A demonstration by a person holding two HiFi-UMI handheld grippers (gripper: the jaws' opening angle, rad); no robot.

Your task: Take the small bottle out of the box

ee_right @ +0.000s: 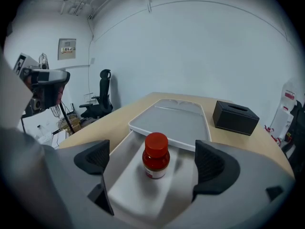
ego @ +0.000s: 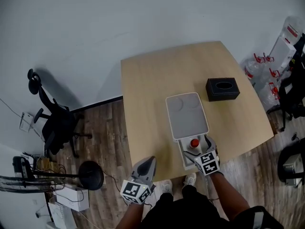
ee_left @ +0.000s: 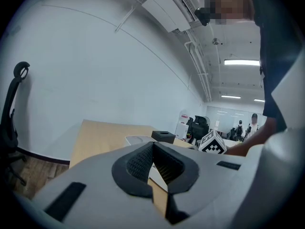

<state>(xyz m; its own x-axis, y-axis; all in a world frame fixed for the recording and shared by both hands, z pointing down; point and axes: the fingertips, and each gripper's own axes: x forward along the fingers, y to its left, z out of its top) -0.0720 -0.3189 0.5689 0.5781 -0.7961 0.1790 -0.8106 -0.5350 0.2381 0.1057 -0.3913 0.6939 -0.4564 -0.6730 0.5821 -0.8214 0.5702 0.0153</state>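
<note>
Right tool (ee_right: 152,160) spread — bottle (ee_right: 156,155) between.

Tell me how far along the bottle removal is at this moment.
Done: the box is open, with its lid lying over the far end. In hand: the right gripper is open, its jaws either side of the small bottle and not touching it. To do: close on the bottle, which stands on the box floor, and lift it out. The left gripper is shut and empty.
</note>
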